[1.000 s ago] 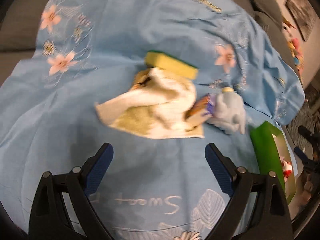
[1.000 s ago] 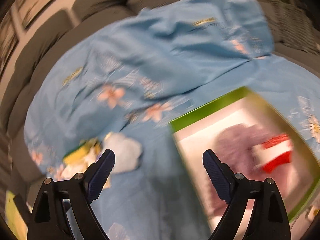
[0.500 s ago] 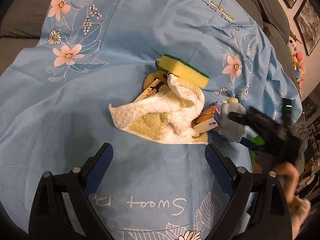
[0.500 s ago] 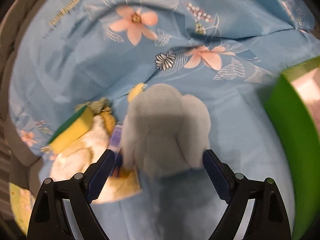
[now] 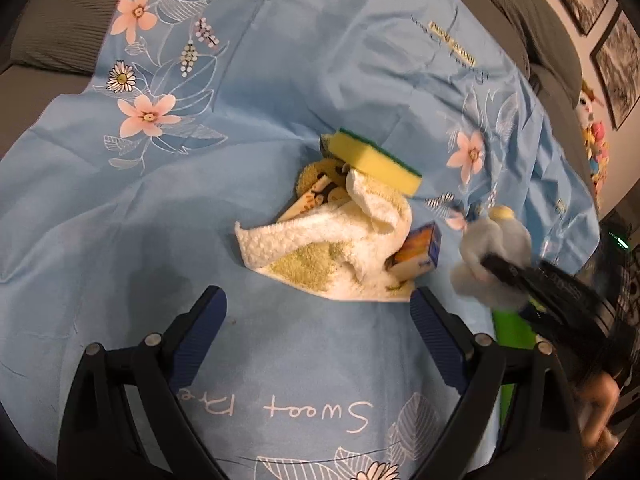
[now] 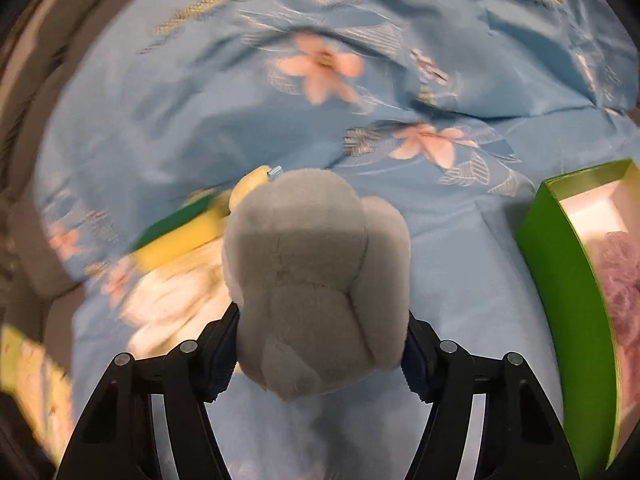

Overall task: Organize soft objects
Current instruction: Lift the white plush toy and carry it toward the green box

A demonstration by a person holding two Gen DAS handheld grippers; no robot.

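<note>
Both pads of the right gripper point(image 6: 320, 354), jaws just closing, squeeze the grey plush toy point(image 6: 316, 280); grip firmly before lifting toward the green box point(image 6: 560, 264), left gripper point(image 5: 318, 340) wide open, empty.

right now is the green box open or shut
Open. In the right wrist view the green box has no lid on it, its pale inside shows, and something purple and fluffy lies in it.

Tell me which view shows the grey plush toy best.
The right wrist view: the grey plush toy fills the middle of the frame, fairly sharp, squeezed between the right tongs, whose jaws have just been closing. The left wrist view shows it only small, blurred, near the right edge, partly hidden by a dark tong finger.
</note>
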